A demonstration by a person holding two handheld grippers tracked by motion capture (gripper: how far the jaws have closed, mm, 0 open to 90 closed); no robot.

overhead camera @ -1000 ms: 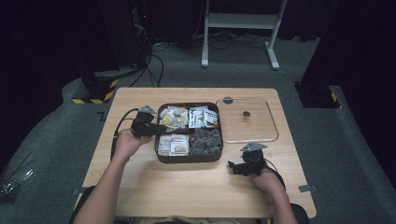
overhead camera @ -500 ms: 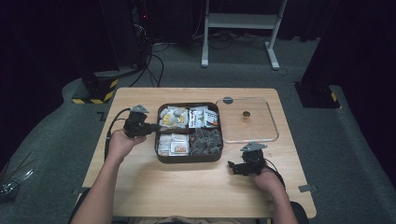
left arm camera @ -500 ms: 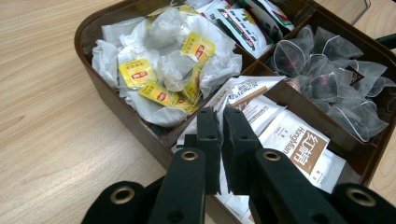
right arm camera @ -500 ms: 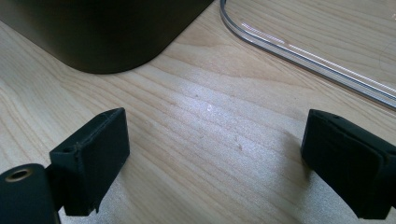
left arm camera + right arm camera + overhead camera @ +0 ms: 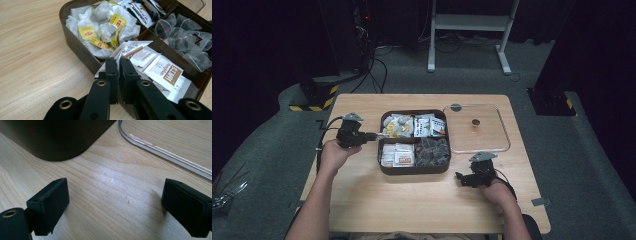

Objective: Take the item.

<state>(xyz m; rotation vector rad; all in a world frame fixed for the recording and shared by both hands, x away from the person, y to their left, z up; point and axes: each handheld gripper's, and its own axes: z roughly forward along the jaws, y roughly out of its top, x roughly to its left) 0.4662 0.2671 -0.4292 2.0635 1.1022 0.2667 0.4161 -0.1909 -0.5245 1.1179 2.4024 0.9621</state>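
A dark brown four-part box [image 5: 414, 170] stands mid-table, holding yellow-tagged tea bags [image 5: 397, 125], printed packets [image 5: 429, 125], white sachets [image 5: 397, 154] and mesh pyramid bags [image 5: 432, 150]. At the box's left edge, my left gripper [image 5: 375, 135] points right, into the box. In the left gripper view its jaws [image 5: 118, 67] are shut on the edge of a white sachet [image 5: 136, 45], which hangs over the box wall [image 5: 80, 52]. My right gripper [image 5: 461, 179] rests on the table by the box's front right corner. It stands open [image 5: 115, 207] with bare wood between its jaws.
A clear lid [image 5: 504, 132] with a small knob lies flat to the right of the box; its rim [image 5: 160, 150] runs just beyond the right gripper. The box's corner [image 5: 62, 137] is to the right gripper's left. Bare wood spans the table's front and left.
My left hand has drawn back leftward, from over the box's left compartments to its left edge. The right hand has stayed where it was.
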